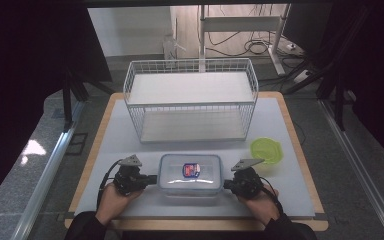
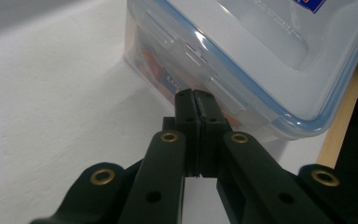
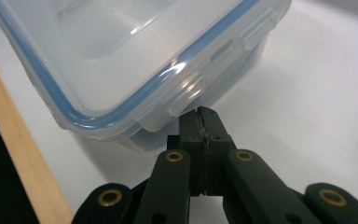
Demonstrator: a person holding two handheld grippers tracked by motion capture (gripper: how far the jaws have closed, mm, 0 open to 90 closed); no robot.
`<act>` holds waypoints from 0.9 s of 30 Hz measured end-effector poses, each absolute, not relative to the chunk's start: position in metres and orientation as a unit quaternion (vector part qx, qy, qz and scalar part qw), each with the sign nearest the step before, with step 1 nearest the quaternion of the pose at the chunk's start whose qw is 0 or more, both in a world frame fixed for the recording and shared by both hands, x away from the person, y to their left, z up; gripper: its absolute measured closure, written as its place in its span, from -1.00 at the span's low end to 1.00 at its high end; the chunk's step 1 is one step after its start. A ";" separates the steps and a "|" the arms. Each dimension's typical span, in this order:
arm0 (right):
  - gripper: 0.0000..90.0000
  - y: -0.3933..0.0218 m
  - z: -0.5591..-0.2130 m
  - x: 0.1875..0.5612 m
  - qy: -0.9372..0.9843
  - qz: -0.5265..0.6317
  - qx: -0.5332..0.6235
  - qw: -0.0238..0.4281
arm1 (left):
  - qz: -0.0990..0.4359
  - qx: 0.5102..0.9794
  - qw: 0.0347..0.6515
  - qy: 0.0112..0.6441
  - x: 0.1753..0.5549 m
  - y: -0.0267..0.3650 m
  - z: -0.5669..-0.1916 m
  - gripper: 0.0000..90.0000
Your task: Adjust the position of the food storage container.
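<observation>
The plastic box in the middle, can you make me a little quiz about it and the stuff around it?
1. True or false: the clear box has its lid on.
2. What sits to the right of the box? A) a red cup B) a green lid C) a spoon
3. Fill in: behind the box stands a white wire ____.

Key:
1. True. The blue-edged lid covers it, and the left gripper and right gripper both have shut fingers at its ends.
2. B.
3. Rack, with two shelves.
</observation>
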State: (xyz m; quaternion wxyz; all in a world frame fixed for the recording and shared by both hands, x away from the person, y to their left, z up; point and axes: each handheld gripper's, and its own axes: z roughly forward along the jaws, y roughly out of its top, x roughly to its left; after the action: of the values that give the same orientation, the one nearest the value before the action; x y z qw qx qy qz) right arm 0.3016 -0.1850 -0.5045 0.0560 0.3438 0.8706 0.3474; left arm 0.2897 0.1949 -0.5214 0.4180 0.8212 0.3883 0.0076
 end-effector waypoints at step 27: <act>-0.34 -0.215 -0.497 0.308 0.868 0.379 0.312 0.078 | 0.114 0.811 0.422 0.390 0.278 0.217 -0.517 -0.58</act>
State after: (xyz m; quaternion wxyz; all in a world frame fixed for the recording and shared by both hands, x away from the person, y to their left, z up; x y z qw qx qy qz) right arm 0.3079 -0.2153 -0.4974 0.0776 0.3121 0.8677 0.3790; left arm 0.2785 0.2168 -0.5169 0.4218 0.8106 0.3900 0.1136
